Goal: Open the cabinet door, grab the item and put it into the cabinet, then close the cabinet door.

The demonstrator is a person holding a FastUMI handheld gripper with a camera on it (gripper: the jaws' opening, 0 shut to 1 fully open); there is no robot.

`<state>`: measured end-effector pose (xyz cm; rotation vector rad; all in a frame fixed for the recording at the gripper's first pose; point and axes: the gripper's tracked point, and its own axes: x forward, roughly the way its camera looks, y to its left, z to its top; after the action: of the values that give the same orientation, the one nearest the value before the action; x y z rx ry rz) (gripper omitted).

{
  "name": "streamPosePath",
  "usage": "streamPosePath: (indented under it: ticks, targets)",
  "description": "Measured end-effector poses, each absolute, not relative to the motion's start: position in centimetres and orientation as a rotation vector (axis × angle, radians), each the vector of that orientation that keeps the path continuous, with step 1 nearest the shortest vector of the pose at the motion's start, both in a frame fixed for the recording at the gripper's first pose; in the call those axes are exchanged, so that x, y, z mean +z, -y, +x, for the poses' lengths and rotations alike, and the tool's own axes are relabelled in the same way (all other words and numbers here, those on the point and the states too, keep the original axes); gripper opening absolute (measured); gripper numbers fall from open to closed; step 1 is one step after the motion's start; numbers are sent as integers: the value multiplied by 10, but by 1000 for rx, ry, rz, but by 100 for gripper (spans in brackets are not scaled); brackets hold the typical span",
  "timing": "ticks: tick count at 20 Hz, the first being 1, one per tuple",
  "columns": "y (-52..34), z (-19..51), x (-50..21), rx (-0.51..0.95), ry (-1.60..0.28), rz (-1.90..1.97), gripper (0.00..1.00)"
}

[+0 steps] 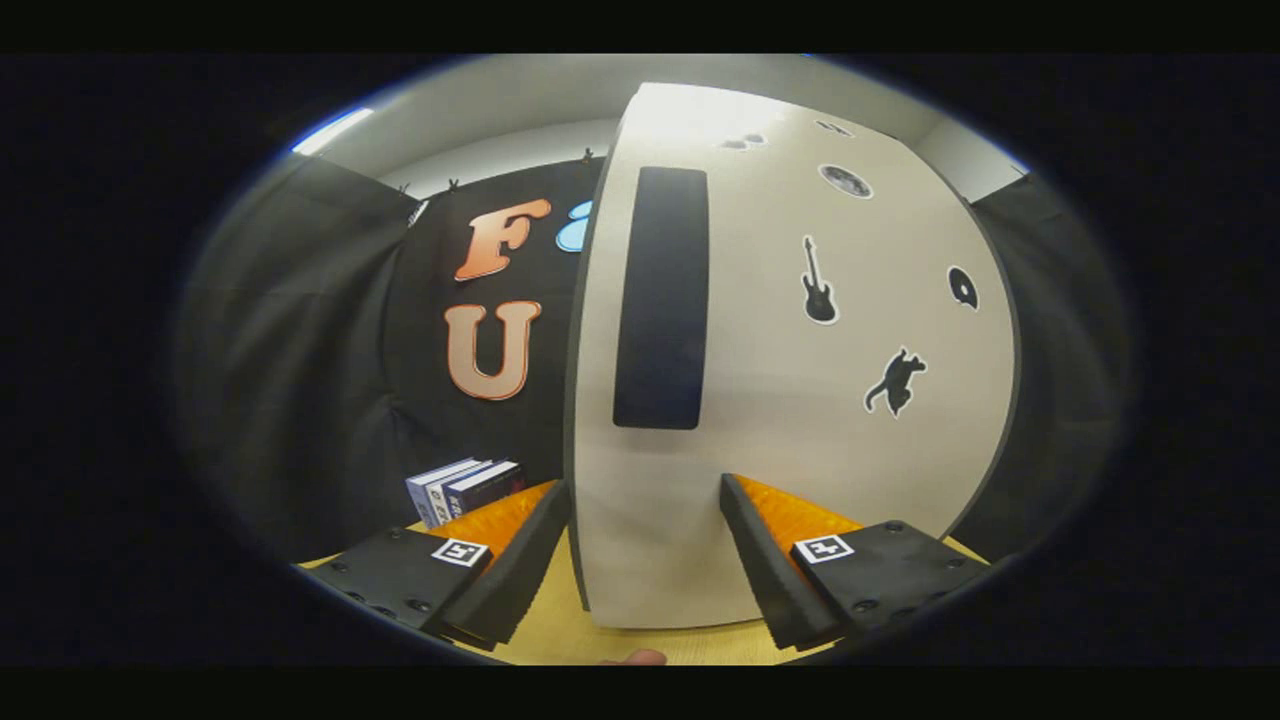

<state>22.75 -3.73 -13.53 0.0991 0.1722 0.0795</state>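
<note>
1. Between the fingers of the gripper [645, 560] stands the near edge of the cabinet door [800, 400], a pale panel with a dark vertical handle recess [662, 298] and small stickers, among them a guitar sticker [818, 282] and a cat sticker [896, 382].
2. Gripper state: the fingers are spread wide, one on each side of the door's edge, and neither clearly presses on the panel.
3. Whether the door is ajar or flush with the cabinet body cannot be told from this angle.
4. Beyond the left finger, a short row of books [465, 490] stands on the wooden bench [560, 635]; one of these may be the item to stow, though that is a guess.
5. A fingertip [632, 657] of a person shows at the bench's near edge.
6. Risk, as a judgement: if the fingers close on the thin edge low down, they may slip off the smooth panel, or the door may swing unevenly and jolt the cabinet.
</note>
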Motion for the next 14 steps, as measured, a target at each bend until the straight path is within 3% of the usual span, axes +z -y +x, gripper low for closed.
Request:
streamPosePath:
  ticks: [14]
  targets:
    - [60,108,-89,-36,-137,31,96]
